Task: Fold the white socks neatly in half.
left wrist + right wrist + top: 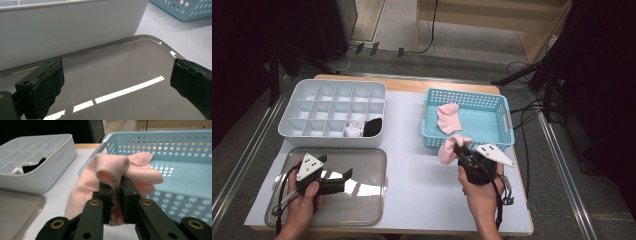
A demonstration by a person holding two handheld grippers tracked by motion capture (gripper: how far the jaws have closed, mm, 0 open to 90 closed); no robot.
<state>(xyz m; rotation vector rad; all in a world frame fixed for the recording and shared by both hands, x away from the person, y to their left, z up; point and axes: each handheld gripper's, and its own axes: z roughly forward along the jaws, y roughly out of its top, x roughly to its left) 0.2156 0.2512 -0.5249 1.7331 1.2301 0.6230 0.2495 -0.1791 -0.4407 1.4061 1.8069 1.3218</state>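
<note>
My right gripper (pixel 460 147) is shut on a pink sock (pixel 448 149), which hangs from its jaws just in front of the blue basket (pixel 507 117). In the right gripper view the pink sock (pixel 110 170) drapes over both pads of the right gripper (pixel 117 195). A second pink sock (pixel 448 117) lies inside the basket. My left gripper (pixel 339 172) hovers open over the metal tray (pixel 362 205) with nothing between its jaws. The left gripper view has the left gripper (pixel 117 85) with its pads spread wide above the shiny tray (pixel 120 65).
A white divided organiser (pixel 332 112) stands at the back left, with a white sock (pixel 354 129) and a black sock (pixel 373 127) in two front compartments. A pale mat (pixel 412 180) covers the table between tray and basket. Cables run on the floor at right.
</note>
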